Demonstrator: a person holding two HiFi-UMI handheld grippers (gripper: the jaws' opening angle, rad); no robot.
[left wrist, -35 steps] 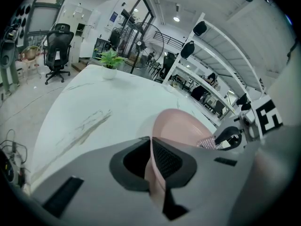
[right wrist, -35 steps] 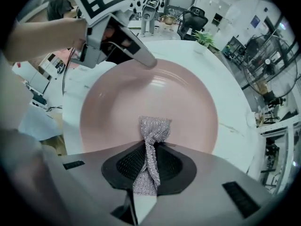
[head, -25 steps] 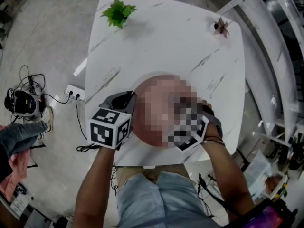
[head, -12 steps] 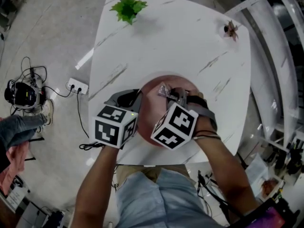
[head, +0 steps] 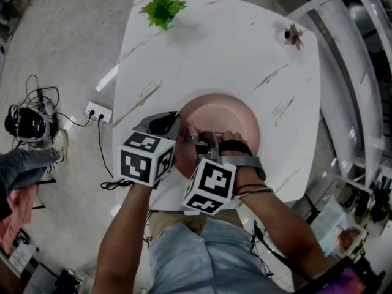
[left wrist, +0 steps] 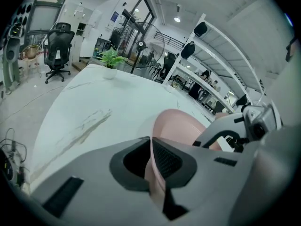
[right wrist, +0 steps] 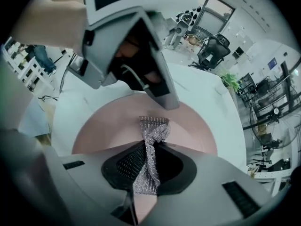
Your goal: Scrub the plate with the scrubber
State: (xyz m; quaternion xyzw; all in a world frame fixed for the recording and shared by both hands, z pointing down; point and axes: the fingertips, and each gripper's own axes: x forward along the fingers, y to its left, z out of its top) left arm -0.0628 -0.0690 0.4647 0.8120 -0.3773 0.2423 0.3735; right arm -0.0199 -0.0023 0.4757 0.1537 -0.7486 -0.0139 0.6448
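Note:
A pink plate point(head: 229, 118) lies on the white table near its front edge. My left gripper point(head: 174, 127) is shut on the plate's left rim; in the left gripper view the rim point(left wrist: 181, 126) runs edge-on between the jaws of the left gripper point(left wrist: 151, 159). A silver mesh scrubber point(head: 193, 134) is clamped in my right gripper point(head: 201, 138), over the plate's near-left part. Seen from the right gripper view, the scrubber point(right wrist: 150, 142) hangs out past the right gripper point(right wrist: 146, 166) with its end on the plate point(right wrist: 106, 126). The left gripper point(right wrist: 136, 65) is just beyond it.
A green potted plant point(head: 162, 8) stands at the table's far left, a small dark plant point(head: 293, 34) at its far right. The marbled tabletop point(head: 226, 54) stretches beyond the plate. A power strip point(head: 98, 111) and cables lie on the floor at left. Metal shelving point(head: 361, 72) stands at right.
My right gripper has pulled the scrubber from the plate's middle toward its near-left side, close to the left gripper. The left gripper keeps its hold on the rim.

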